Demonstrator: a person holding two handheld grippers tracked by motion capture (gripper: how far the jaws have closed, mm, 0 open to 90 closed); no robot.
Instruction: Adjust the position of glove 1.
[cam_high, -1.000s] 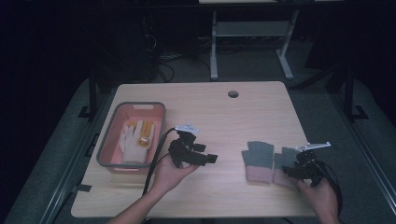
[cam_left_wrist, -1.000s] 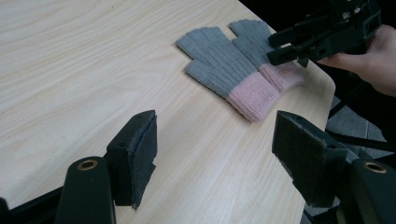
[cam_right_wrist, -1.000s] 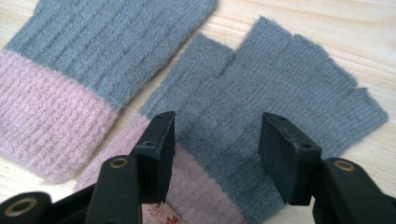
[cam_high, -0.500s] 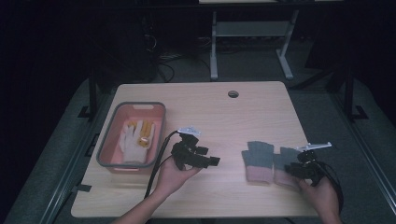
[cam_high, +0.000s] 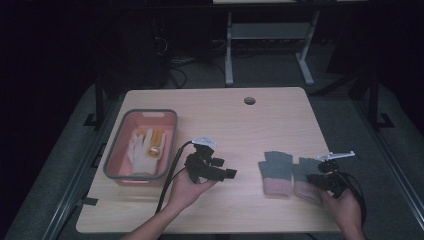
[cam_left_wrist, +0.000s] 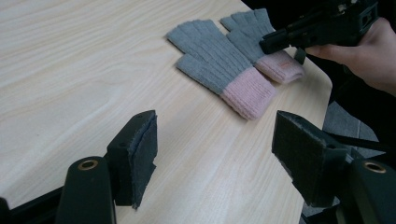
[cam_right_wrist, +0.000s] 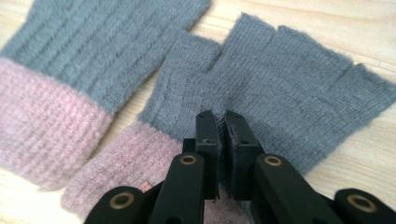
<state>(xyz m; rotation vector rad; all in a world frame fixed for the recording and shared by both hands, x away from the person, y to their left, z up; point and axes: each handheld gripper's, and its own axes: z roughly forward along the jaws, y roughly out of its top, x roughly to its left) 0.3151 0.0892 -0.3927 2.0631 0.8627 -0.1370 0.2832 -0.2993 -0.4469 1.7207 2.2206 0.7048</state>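
The right gripper (cam_right_wrist: 219, 122) is down on the right-hand glove (cam_right_wrist: 275, 93), its two black jaws pressed together with a small ridge of grey knit pinched between them, right in the palm area just above the pink cuff. From above, that right gripper (cam_high: 325, 181) sits at about four o'clock on the table (cam_high: 240, 125), close to the near edge, and the glove (cam_high: 306, 179) lies flat under it with its finger stubs pointing away towards twelve. Just beside it, at its nine o'clock, lies the second glove (cam_high: 275, 172), same grey body and pink cuff, the two touching or nearly so along their inner edges. Over at the middle of the table the left gripper (cam_high: 220, 172) hangs off the wood, pointing towards three o'clock at the pair; its own camera shows the jaws spread wide with nothing between them and the second glove (cam_left_wrist: 219, 65) lying ahead at one o'clock. Far out at nine o'clock sits a pink tub (cam_high: 116, 160) with a white glove (cam_high: 140, 152) and something orange-yellow inside. This looks like the pick-up step: the pinch is made, the lift not yet begun. The next move, I'd say, calls for a straight rise so the thin fold doesn't slip free, then a long carry across towards the tub, with the left gripper free to take the other glove.
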